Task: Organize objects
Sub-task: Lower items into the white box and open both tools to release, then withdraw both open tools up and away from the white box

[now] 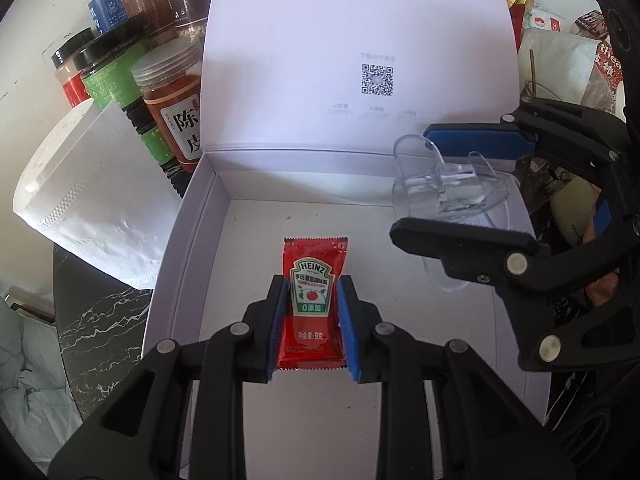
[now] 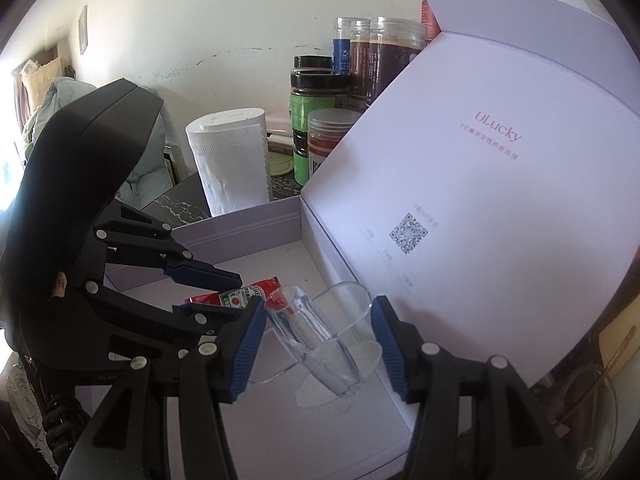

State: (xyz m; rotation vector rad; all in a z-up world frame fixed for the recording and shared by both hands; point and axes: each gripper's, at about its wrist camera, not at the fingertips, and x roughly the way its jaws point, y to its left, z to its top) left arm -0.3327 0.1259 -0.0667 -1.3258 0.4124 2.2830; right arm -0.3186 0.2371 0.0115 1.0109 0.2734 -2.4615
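The left tongs (image 1: 312,328) are closed on a red ketchup packet (image 1: 313,296), their blue pads (image 1: 345,320) pressing its two long edges, and they hold it over the white floor of an open white box (image 1: 192,240). The right tongs (image 2: 318,344) stand about half open around a clear plastic holder (image 2: 320,332); the holder sits between the pads, but whether they press it I cannot tell. It too hangs inside the box, near the back right corner in the left view (image 1: 444,188). The box floor shows bare apart from a few small marks. Its hinged lid (image 1: 352,52) stands upright behind, with a QR code (image 1: 377,79) printed on its inner face. The box rests on a dark marbled counter (image 1: 96,320). Just left of it stands a white paper roll (image 1: 88,200), and behind that a cluster of jars (image 1: 120,60): one with a metal lid holds an orange-brown filling, others are green-labelled, red-labelled and blue-labelled, their contents unclear.
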